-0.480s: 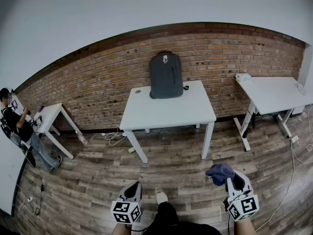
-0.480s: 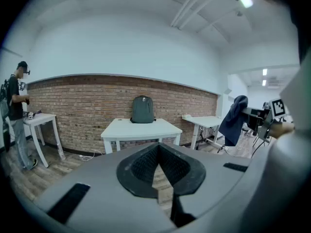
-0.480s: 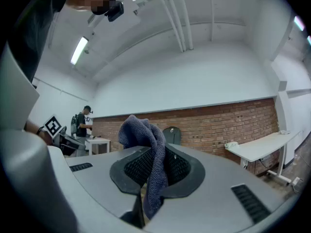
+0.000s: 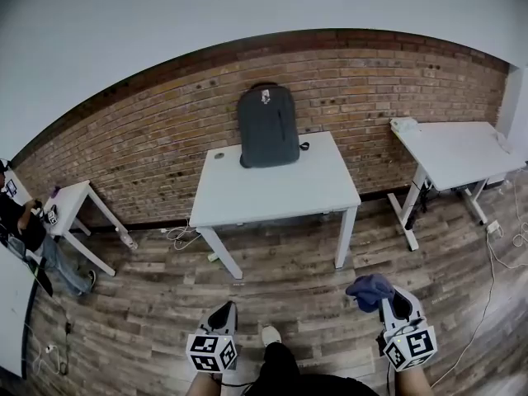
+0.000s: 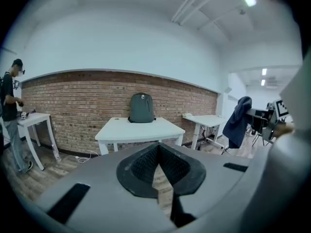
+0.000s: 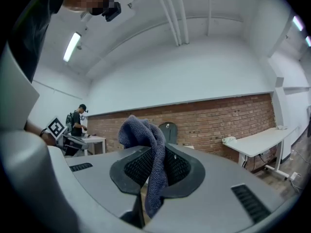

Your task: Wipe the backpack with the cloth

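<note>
A dark grey backpack (image 4: 268, 126) stands upright against the brick wall at the back of a white table (image 4: 276, 190), well ahead of both grippers. The left gripper view shows the backpack (image 5: 141, 108) small on the table (image 5: 141, 130). My left gripper (image 4: 221, 314) is low over the wooden floor, and its jaws (image 5: 158, 147) are shut with nothing in them. Low on the right, my right gripper (image 4: 389, 304) is shut on a blue cloth (image 4: 370, 289). That cloth (image 6: 146, 140) hangs between the jaws (image 6: 154, 152) and hides part of the backpack (image 6: 169, 131).
A second white table (image 4: 458, 151) stands to the right with a white object (image 4: 404, 124) on it. At the far left a person (image 4: 21, 229) stands by a small table (image 4: 70, 200). Cables (image 4: 177, 236) lie on the floor under the middle table.
The head view has shifted, so the table and backpack sit slightly left and higher and the person at left is nearer the edge. Both grippers stay as they were.
</note>
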Available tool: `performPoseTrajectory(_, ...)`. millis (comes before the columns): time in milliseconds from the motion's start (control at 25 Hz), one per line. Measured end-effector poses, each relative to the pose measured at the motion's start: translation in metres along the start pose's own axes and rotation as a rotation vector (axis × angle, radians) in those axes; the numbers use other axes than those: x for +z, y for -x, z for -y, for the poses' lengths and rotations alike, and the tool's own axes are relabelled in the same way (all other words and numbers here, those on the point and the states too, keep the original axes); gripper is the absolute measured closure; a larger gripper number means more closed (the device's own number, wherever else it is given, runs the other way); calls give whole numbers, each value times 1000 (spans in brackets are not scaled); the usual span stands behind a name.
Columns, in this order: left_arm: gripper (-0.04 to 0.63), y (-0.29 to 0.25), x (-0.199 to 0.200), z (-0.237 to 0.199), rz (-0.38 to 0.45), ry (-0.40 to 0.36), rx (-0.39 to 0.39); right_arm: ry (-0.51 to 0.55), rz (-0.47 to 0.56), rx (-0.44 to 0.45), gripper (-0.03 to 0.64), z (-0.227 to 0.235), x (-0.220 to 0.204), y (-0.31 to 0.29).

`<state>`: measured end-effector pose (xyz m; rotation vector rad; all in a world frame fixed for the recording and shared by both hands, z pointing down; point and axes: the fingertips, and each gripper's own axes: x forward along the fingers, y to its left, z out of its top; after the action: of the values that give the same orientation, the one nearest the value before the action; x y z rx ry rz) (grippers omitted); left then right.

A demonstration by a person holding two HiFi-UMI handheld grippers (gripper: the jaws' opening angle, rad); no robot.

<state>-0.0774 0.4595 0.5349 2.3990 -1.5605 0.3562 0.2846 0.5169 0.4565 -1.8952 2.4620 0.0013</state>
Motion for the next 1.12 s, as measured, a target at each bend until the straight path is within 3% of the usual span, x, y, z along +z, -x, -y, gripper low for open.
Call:
performPoseTrajectory(480,598,-81,37,-68,2,30,-10,14,-12,12,577,1,11,-117)
performPoseTrajectory(760,598,-138,78,-131,20,22,-38,-1,4,-12,577,-17,21,-205)
performPoseTrajectory(1120,598,-195,99,-211,6,57,-67,-3,3,-36,577,-49,25,-292)
